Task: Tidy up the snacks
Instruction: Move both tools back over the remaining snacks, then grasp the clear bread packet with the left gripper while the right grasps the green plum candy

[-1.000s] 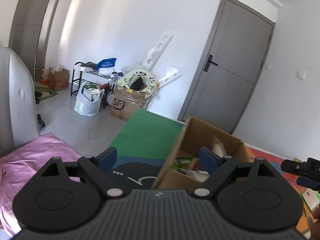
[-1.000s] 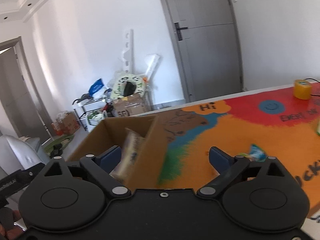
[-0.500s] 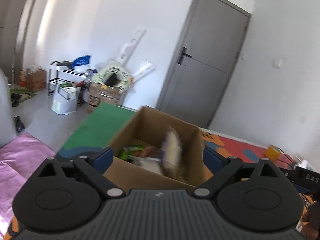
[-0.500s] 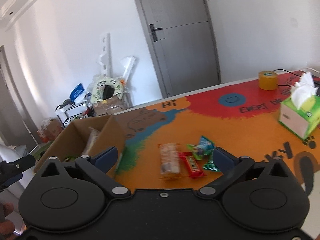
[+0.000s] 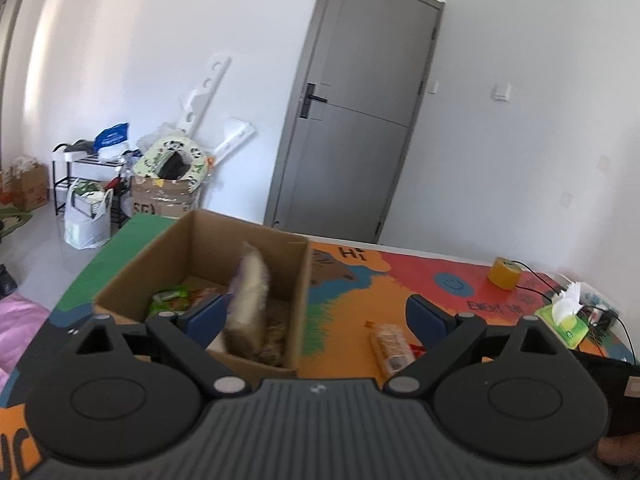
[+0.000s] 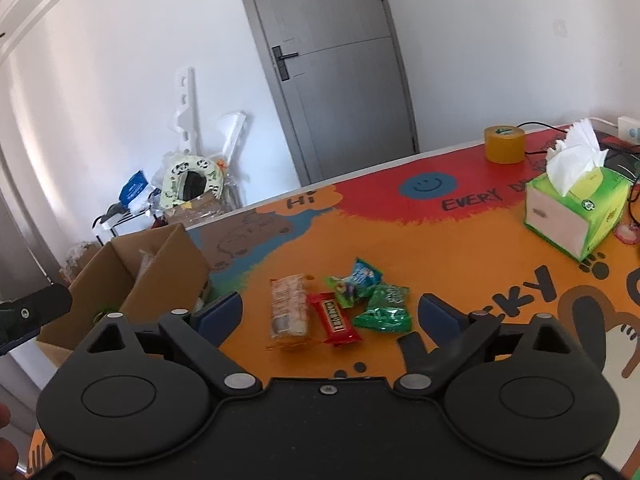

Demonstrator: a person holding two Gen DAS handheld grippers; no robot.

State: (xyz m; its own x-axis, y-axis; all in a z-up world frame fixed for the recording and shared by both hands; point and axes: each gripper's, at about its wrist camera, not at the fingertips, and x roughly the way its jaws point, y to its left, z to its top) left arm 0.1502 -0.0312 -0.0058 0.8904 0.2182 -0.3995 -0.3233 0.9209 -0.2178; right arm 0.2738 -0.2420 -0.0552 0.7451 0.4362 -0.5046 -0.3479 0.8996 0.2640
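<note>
Both tongs — left tongs, right tongs — gape wide, empty; the cracker pack at frame centre looks light, crinkly, brittle — pinch its midsection gently.

White walls, grey door, pale tiled floor

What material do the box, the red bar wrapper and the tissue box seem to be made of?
Box: brown corrugated cardboard, matte, with raw cut edges.
Red bar wrapper: probably plastic film, glossy, crimped at the ends.
Tissue box: apparently thin printed card, smooth, with sharp folded corners; white paper tissue sticks out.
</note>
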